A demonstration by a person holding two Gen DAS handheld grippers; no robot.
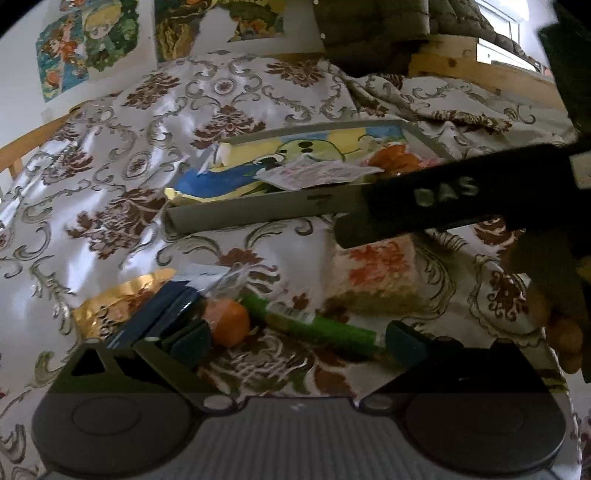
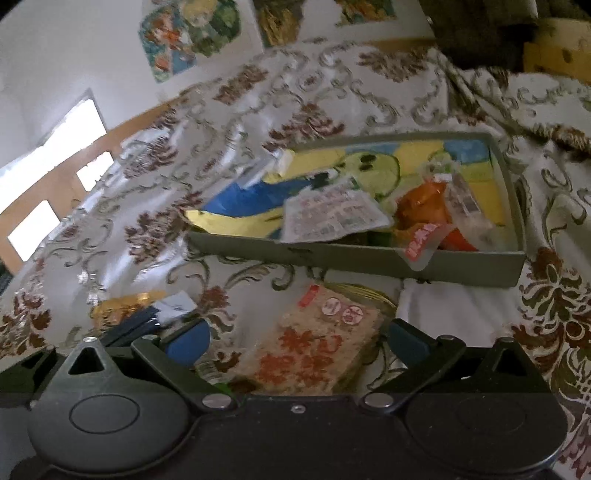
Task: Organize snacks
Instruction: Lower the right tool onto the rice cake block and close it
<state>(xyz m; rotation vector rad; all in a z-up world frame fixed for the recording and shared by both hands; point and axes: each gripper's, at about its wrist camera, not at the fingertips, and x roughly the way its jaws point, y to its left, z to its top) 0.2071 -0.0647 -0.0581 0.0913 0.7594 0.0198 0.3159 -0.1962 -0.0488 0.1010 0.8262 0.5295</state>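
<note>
A grey shallow box [image 1: 258, 210] [image 2: 354, 258] lies on the patterned cloth and holds several snack packets, among them a white one [image 2: 332, 214] and an orange one [image 2: 424, 206]. My left gripper [image 1: 295, 338] is open, low over loose snacks: an orange packet [image 1: 227, 321], a green stick [image 1: 325, 328], a gold bag [image 1: 110, 306]. My right gripper [image 2: 297, 341] is open, its jaws either side of a beige pack with red print [image 2: 314, 354], which also shows in the left wrist view [image 1: 376, 277]. The right gripper's body [image 1: 443, 199] crosses the left wrist view.
A floral tablecloth [image 1: 129, 166] covers the table, rumpled at the back right. A wall with cartoon posters [image 1: 88, 44] stands behind. A dark cushion [image 1: 369, 29] and a wooden frame [image 1: 480, 66] sit at the back right. A dark blue pack [image 1: 155, 314] lies by the gold bag.
</note>
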